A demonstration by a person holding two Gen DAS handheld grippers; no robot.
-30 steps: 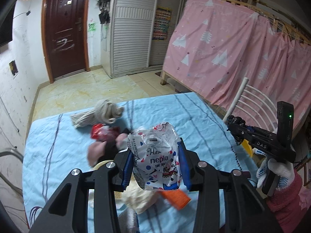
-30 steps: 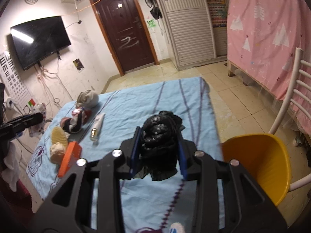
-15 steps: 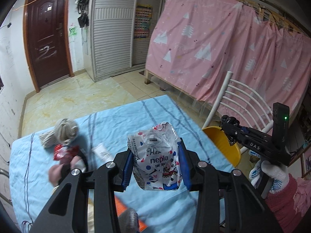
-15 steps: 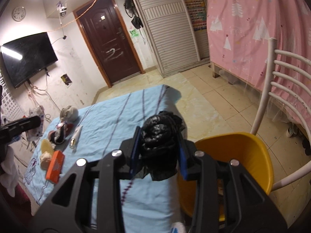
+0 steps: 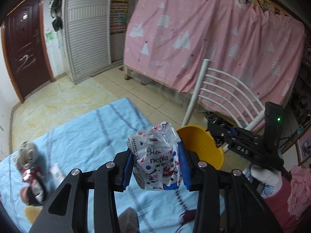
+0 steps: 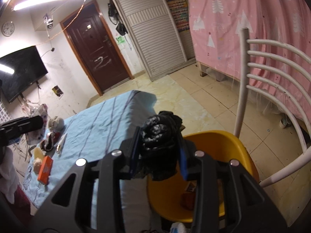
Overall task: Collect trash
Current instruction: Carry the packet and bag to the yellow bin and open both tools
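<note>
Domestic interior, evidently a lived-in bedroom or one-room dwelling. Shown by: dark red entrance door (image 6: 97, 58) with scrawled marks; wall-mounted television (image 6: 19, 73) and round clock (image 6: 7, 28) on scuffed white plaster; slatted white wardrobe (image 6: 151, 35) with a colourful chart (image 6: 178, 13) beside it; wooden bed frame screened by a pink curtain (image 5: 213, 48) printed with trees; tiled floor (image 6: 194, 104); table under a blue striped cloth (image 5: 87, 136) strewn with small household items; white slat-backed chair (image 6: 272, 81); yellow plastic bin (image 6: 213, 155) set next to the table.
</note>
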